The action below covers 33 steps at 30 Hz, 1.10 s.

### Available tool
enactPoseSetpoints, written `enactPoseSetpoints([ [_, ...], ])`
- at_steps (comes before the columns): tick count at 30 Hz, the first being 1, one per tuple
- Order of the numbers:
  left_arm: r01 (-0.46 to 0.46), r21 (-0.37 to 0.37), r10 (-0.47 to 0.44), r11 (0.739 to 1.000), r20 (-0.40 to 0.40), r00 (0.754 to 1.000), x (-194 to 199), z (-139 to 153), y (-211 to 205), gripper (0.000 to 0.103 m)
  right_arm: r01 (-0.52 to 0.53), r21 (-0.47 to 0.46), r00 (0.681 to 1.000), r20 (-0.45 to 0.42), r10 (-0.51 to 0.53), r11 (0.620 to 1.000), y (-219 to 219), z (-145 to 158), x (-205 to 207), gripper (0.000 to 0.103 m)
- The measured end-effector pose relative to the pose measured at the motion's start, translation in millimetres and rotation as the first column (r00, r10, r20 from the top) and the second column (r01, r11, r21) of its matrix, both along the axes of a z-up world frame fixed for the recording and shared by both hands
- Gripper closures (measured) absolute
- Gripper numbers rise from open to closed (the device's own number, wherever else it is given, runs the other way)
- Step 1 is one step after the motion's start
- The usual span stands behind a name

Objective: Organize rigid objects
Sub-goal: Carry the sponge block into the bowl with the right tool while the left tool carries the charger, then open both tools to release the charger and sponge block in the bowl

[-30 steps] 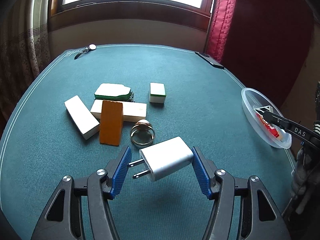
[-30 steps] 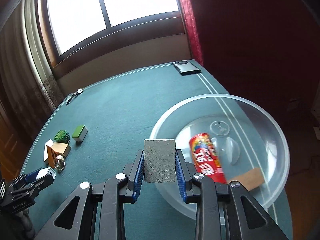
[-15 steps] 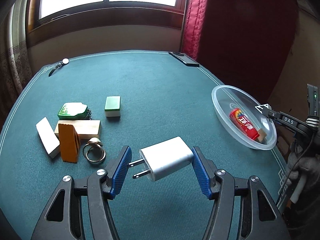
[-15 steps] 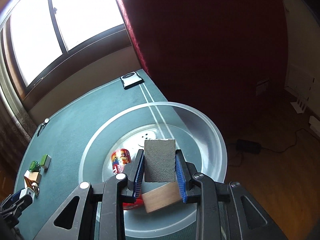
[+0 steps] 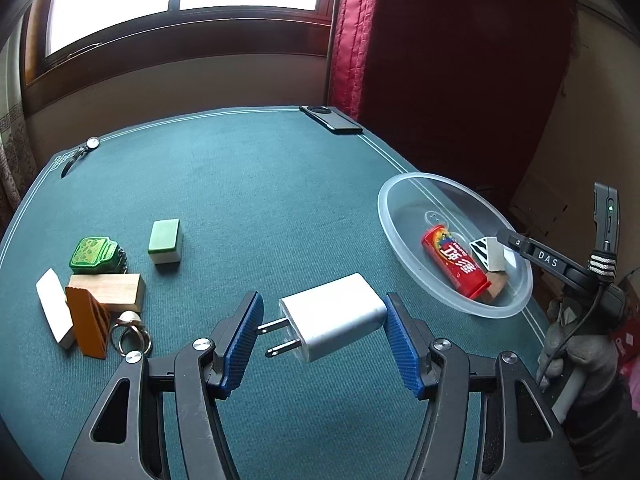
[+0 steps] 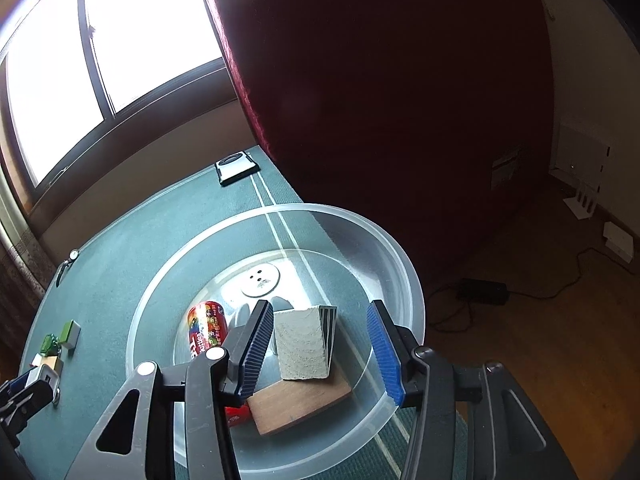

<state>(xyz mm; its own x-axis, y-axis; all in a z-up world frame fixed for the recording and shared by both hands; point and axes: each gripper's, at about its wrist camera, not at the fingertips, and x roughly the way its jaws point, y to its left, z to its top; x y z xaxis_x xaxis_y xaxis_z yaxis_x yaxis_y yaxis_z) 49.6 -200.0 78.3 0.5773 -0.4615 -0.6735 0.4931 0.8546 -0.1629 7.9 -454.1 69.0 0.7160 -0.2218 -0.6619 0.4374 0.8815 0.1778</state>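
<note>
As the jaws of the right gripper [image 6: 320,350] have just been opening, the grey stone block [image 6: 302,346] that was clamped between them half a second ago is now released; it stands free on the wooden piece [image 6: 300,400] inside the clear bowl [image 6: 404,280], beside the red can [image 6: 204,328]. No pad is seen to press on it: a wide gap is seen on its right side, and on the left it stands just beside the blue pad. By this the delivery of the block can be judged as done, and this gripper is free for the next object.

The right gripper is held above the bowl and pointed down into it at a slant. The left gripper [image 5: 322,336] has been carried across the green table [image 5: 260,184] toward the bowl, which is seen larger and nearer than one second ago. It is held low over the table, tilted downward, its jaws about half open and closed on the white charger [image 5: 336,322], which is gripped lengthwise with its two prongs against the left pad. The charger is likely the next thing for the bowl.

Well apart, at the left side of the table, the remaining things are grouped: the green tile [image 5: 165,240], the green keychain [image 5: 94,256], the wooden block [image 5: 106,290], the orange wedge [image 5: 88,328], the white block [image 5: 54,314] and the metal ring [image 5: 130,336]
</note>
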Motion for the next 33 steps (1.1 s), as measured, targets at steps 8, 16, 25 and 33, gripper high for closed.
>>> enactPoseSetpoints([
  [8,0.075,0.001,-0.075,0.997,0.01,0.997,5,4,-37,0.041,0.013,-0.034,1.0,0.026,-0.012,0.999,3,5,-8,0.044],
  [16,0.163,-0.019,-0.163,0.986,0.011,0.987,9,5,-75,0.041,0.016,-0.029,1.0,0.024,-0.015,0.999,3,3,-10,0.044],
  [25,0.29,-0.022,-0.289,0.957,0.048,0.956,9,-3,-115,0.041,0.02,-0.018,0.999,0.026,-0.019,1.0,-1,3,-10,0.044],
  [33,0.282,-0.035,-0.281,0.959,0.025,0.959,17,-13,-117,0.032,0.023,-0.02,0.999,0.031,-0.023,1.0,-1,2,-10,0.037],
])
